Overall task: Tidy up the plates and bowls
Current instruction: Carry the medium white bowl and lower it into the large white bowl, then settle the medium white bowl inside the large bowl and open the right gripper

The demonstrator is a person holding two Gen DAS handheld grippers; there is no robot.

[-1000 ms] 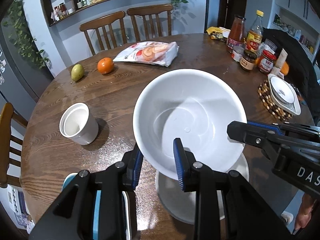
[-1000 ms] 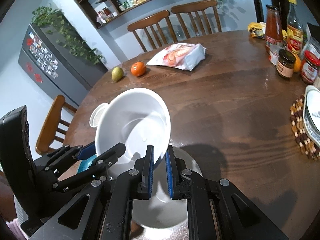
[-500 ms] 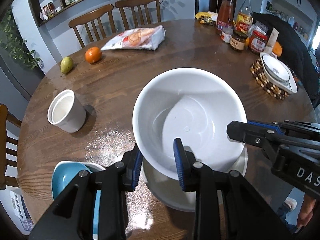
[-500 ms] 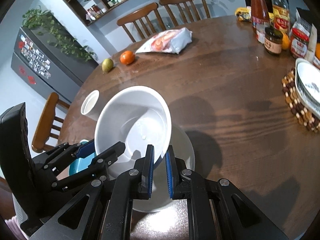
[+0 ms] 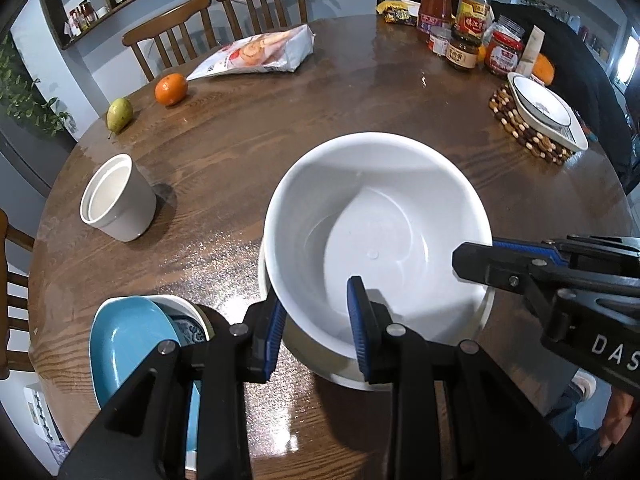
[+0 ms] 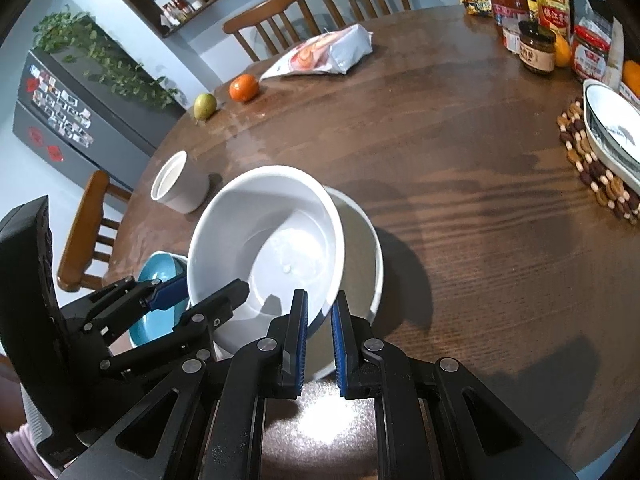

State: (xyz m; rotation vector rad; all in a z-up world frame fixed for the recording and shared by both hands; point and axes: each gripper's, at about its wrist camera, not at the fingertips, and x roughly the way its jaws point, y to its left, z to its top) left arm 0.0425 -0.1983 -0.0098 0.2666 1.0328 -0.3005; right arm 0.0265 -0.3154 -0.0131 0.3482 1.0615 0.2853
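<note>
One large white bowl (image 5: 376,232) is pinched at its near rim by the left claw (image 5: 316,320) and at its right rim by the right claw (image 6: 318,332), tilted above one wide white bowl (image 6: 360,248) on the table (image 6: 460,160). Uneven release could chip either rim. One blue plate (image 5: 128,340) is stacked alongside.

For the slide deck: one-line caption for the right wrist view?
Both grippers, right and left, clamp the white bowl rim, above a second white bowl.
</note>
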